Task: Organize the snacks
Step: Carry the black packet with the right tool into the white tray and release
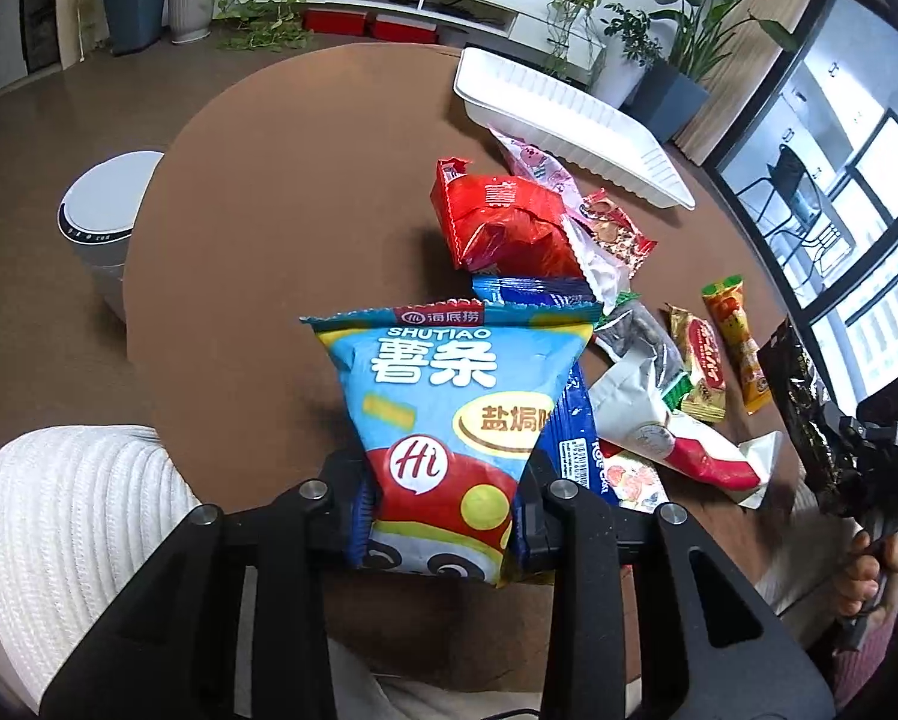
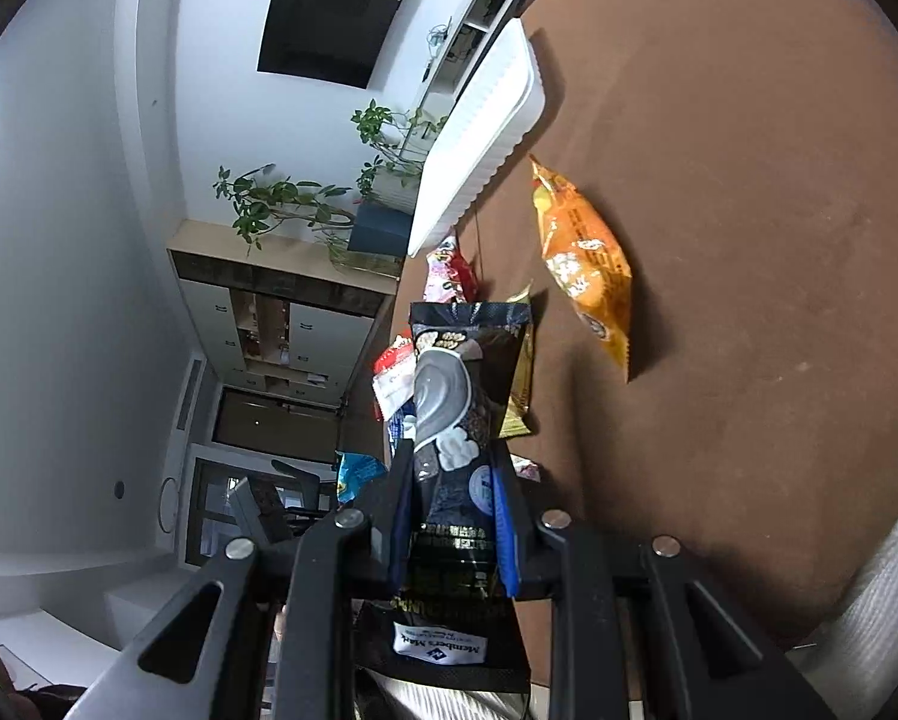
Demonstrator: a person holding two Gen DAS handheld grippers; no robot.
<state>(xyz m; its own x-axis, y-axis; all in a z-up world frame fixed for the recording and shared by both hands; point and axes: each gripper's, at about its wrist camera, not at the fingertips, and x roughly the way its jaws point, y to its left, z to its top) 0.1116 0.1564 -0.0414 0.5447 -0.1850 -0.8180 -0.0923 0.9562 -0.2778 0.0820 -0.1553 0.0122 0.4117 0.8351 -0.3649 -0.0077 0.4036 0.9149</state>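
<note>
Left tool (image 1: 443, 507): clamping the lower part of a blue fries bag (image 1: 449, 414), which is hanging above the table's (image 1: 257, 192) near edge.
Right tool (image 2: 452, 516): gripping a black snack packet (image 2: 455, 396), lifted off the table.
Other snacks: an orange packet (image 2: 587, 264) is lying alone; a red bag (image 1: 503, 222) and others are lying heaped beside the white tray (image 1: 569, 120).
</note>
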